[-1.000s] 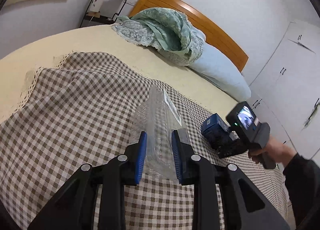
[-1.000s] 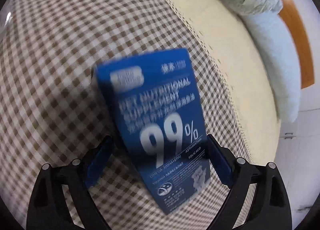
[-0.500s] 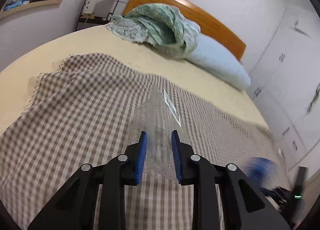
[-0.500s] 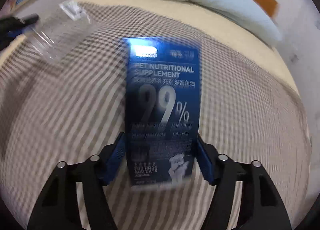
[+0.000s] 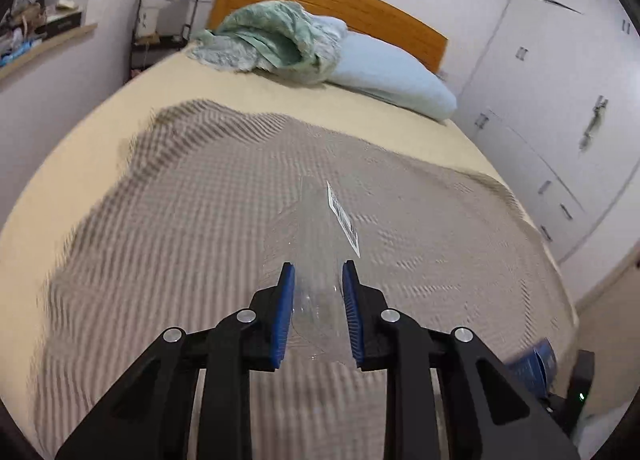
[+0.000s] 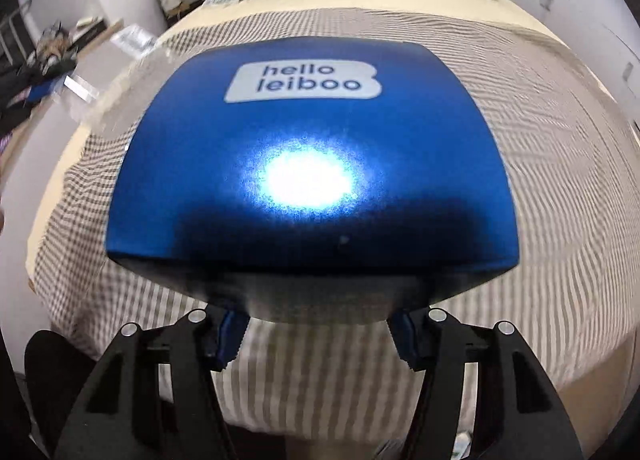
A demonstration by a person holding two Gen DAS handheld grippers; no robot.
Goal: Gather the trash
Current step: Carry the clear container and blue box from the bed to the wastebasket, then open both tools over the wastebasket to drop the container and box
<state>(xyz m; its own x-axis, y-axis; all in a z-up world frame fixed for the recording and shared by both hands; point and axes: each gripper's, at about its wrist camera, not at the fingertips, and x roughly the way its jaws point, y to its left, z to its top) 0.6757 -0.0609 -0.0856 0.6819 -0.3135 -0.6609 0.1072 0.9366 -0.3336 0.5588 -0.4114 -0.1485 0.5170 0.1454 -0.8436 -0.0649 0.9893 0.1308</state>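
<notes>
My left gripper (image 5: 318,280) is shut on a clear plastic container (image 5: 320,244) with a white label, held above the checked blanket (image 5: 200,219) on the bed. My right gripper (image 6: 316,334) is shut on a blue box (image 6: 312,163) marked "hello leiboo"; its top face fills the right wrist view and hides the fingertips. The blue box also shows at the lower right of the left wrist view (image 5: 534,366). The clear container shows blurred at the upper left of the right wrist view (image 6: 108,75).
A green quilt (image 5: 276,39) and a pale blue pillow (image 5: 392,71) lie by the wooden headboard (image 5: 332,3). White wardrobe doors (image 5: 560,99) stand on the right. A black bedside rack (image 5: 164,27) and a cluttered shelf (image 5: 36,39) are on the left.
Both grippers have pulled back and up from the bed with their objects. The blue box has tipped so its top faces the right camera. The right gripper dropped to the lower right in the left view.
</notes>
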